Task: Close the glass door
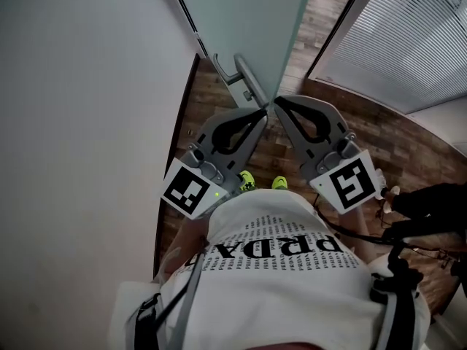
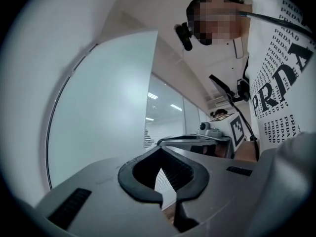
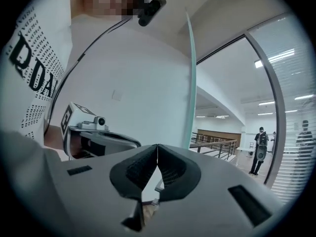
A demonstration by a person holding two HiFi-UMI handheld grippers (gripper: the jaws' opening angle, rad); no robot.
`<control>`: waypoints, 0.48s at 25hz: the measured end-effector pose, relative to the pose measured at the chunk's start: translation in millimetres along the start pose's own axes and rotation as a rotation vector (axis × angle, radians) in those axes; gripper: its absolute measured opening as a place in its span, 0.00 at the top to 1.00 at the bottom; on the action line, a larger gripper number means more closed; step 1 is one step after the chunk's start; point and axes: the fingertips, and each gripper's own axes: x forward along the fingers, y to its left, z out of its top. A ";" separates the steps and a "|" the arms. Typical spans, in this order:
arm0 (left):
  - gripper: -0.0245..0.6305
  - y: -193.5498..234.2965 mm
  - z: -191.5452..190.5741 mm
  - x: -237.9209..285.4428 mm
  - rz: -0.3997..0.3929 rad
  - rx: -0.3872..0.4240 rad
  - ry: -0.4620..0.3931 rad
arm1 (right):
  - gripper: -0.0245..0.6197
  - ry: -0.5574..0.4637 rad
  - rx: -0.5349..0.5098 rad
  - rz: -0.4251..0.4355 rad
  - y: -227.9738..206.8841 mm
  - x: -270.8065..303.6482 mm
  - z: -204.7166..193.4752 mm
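The frosted glass door (image 1: 248,13) stands ajar ahead of me, edge-on, with a grey lever handle (image 1: 244,77) on its left face. My left gripper (image 1: 263,111) is shut and empty, its tip just below the handle. My right gripper (image 1: 276,101) is also shut and empty, its tip at the door's near edge. I cannot tell whether either one touches the door. In the left gripper view the shut left gripper (image 2: 159,149) points past the door pane (image 2: 98,112). In the right gripper view the shut right gripper (image 3: 157,146) lies beside the door's thin edge (image 3: 190,83).
A white wall (image 1: 80,122) runs close on the left. A window with blinds (image 1: 408,42) closes the right side above the wood floor (image 1: 408,152). Dark gear (image 1: 430,203) lies at the right. Two people (image 3: 259,149) stand far down the hall.
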 end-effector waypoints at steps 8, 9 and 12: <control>0.97 18.0 -5.0 -12.9 0.023 -0.004 0.006 | 0.96 -0.013 -0.024 -0.199 -47.6 -2.8 14.0; 0.97 19.6 -3.3 -12.4 0.020 -0.001 0.007 | 0.96 -0.020 -0.030 -0.213 -51.7 -1.6 17.9; 0.97 21.2 3.2 -9.5 0.011 -0.010 0.020 | 0.87 -0.032 -0.043 -0.230 -58.2 2.6 29.5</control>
